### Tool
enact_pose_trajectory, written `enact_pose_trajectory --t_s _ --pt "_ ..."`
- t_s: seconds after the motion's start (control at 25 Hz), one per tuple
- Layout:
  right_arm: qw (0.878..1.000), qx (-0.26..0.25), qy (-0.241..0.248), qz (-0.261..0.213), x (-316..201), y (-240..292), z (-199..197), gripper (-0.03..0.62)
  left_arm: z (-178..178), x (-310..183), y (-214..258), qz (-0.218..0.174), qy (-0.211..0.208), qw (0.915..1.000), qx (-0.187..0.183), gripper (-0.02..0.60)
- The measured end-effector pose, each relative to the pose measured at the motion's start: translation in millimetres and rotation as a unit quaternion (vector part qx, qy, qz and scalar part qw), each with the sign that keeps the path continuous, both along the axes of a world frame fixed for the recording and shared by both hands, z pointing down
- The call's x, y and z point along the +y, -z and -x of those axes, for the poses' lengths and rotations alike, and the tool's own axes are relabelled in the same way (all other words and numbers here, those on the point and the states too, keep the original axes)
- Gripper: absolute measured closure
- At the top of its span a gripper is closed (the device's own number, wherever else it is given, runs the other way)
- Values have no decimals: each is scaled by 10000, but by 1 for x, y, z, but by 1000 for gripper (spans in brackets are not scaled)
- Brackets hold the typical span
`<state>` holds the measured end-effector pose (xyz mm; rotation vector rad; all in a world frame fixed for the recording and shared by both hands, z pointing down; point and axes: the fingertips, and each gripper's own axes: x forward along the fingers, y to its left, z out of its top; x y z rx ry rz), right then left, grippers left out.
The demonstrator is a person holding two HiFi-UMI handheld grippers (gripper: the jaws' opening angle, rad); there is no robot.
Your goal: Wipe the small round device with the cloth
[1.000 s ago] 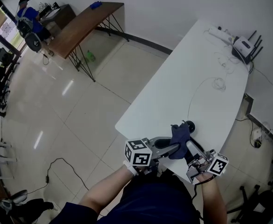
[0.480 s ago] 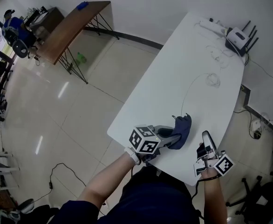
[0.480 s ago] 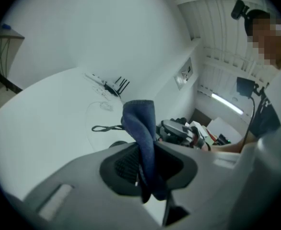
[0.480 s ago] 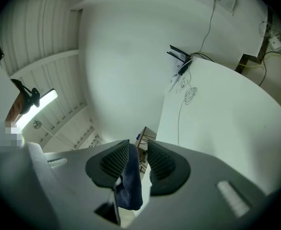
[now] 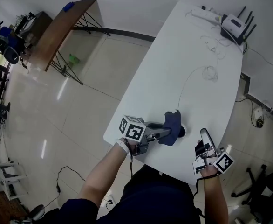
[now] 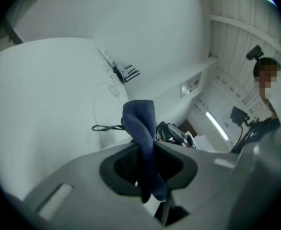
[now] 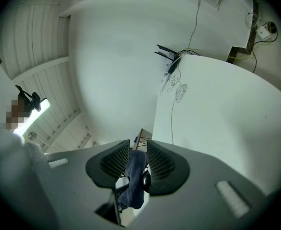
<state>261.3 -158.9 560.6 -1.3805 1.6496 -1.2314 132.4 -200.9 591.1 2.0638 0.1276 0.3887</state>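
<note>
Our left tongs [image 5: 166, 133] are clamped narrow on a dark blue cloth [image 5: 172, 125] that bunches past their tips. The small round device [image 5: 182, 132], black, peeks out just beyond those tips, against the cloth, on the white table [image 5: 192, 55]. Our right tongs [image 5: 203, 135] stand apart from both, jaws closing with nothing pressed between them; through their gap we see cloth and device further off. A thin cord [image 5: 187, 85] runs away beyond the left tongs.
</note>
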Motion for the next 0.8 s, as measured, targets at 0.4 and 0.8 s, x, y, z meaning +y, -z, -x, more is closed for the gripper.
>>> enact_pose_trajectory --t_s 0.4,0.8 --pt "10000 -12 -28 12 -1 2 2 477 6 -10 -60 -163 -225 9961 -836 508" --pt "9999 73 -88 -25 19 6 5 487 14 -12 -90 -1564 -560 9596 -2269 508"
